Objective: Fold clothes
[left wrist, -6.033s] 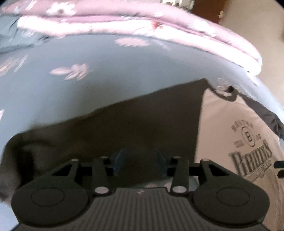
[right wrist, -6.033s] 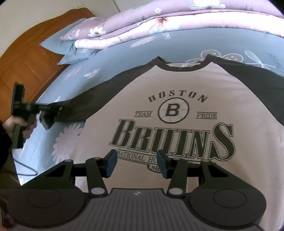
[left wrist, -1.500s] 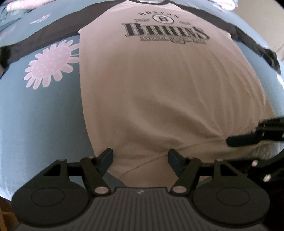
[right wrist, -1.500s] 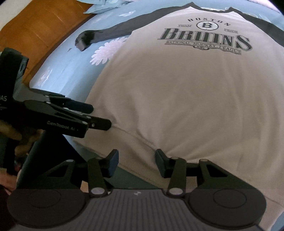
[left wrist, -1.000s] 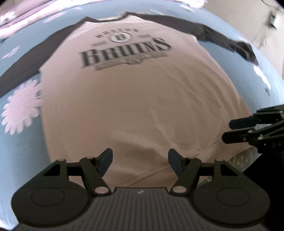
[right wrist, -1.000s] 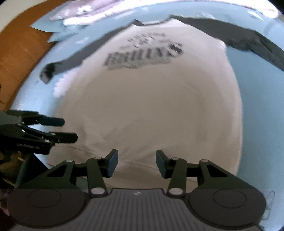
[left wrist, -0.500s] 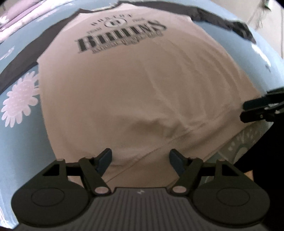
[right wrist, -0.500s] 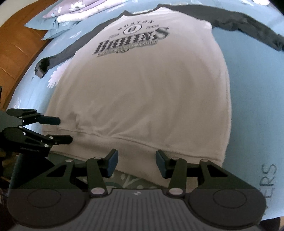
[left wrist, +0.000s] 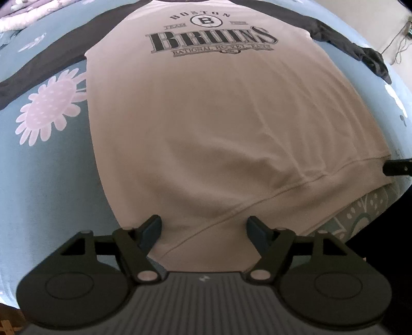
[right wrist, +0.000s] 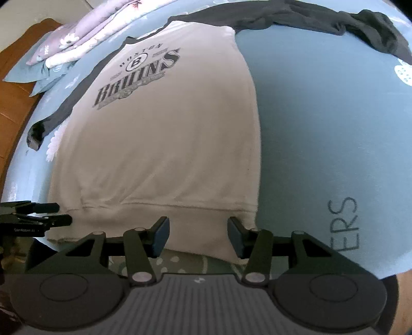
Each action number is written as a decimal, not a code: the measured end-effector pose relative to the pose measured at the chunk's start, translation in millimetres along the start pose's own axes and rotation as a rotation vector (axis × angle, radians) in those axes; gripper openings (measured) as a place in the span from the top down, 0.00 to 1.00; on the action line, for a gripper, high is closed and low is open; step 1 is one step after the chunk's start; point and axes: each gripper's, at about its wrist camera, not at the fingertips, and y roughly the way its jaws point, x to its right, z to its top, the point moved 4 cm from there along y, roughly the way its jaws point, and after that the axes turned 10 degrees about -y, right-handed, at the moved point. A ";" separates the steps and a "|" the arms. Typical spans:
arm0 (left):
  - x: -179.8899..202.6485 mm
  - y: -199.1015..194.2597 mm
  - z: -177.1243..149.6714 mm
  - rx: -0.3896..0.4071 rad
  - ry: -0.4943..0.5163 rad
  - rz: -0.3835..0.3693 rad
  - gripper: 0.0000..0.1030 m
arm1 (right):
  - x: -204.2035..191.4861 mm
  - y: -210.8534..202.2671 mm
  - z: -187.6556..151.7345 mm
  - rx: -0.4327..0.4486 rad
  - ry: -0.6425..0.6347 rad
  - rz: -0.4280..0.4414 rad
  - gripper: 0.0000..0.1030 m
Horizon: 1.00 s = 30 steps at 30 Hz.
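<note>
Both tools [left wrist: 203,229] [right wrist: 198,235] now wider apart over shirt [left wrist: 219,123] hem.

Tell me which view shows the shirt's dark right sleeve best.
The right wrist view: the right sleeve runs whole across the top to its bunched cuff. The left wrist view shows the same sleeve squeezed into the upper right corner.

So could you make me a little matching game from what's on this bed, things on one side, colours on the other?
Things:
1. body of the long-sleeved shirt
2. shirt's long sleeves
3. cotton bed sheet
4. folded flowered quilt

Colours:
a. blue
b. pinkish purple
c. cream
d. dark grey

Pairs: 1-c, 2-d, 3-a, 4-b
</note>
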 end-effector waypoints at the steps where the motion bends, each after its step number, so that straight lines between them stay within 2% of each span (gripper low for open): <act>1: -1.1 -0.8 0.8 -0.004 -0.012 0.001 0.28 | -0.5 -2.0 0.6 0.000 -0.005 -0.007 0.47; 5: -0.4 -9.0 4.4 0.022 -0.025 -0.010 0.28 | -2.5 -19.9 9.8 0.072 -0.023 -0.025 0.45; 7: -1.2 -10.1 7.9 0.035 -0.025 -0.002 0.28 | 2.8 -22.7 15.4 0.095 -0.016 -0.087 0.45; 10: -2.4 -7.5 9.1 0.029 -0.034 0.004 0.28 | 14.9 -13.0 18.0 0.068 0.009 -0.151 0.45; 14: -3.8 -2.9 8.4 0.020 -0.049 0.009 0.29 | 23.2 3.5 12.2 0.026 0.038 -0.157 0.47; 16: -4.0 -1.1 6.5 0.011 -0.054 0.009 0.28 | 21.0 3.9 10.7 0.029 0.033 -0.132 0.67; 17: -4.0 0.0 5.6 0.007 -0.055 0.010 0.28 | 20.6 4.1 10.1 0.027 0.037 -0.126 0.80; 20: -5.3 1.5 6.0 0.008 -0.059 0.006 0.28 | 18.0 2.4 9.1 0.028 0.027 -0.137 0.85; 28: -6.2 0.3 4.5 0.011 -0.052 0.003 0.27 | 24.5 0.3 5.5 0.026 0.068 -0.145 0.86; 29: -6.0 -0.7 5.0 0.009 -0.052 0.003 0.27 | 24.4 0.5 6.3 0.024 0.069 -0.145 0.84; 30: -5.9 -3.5 6.9 0.016 -0.048 0.003 0.27 | 23.6 -0.2 7.9 0.022 0.063 -0.147 0.77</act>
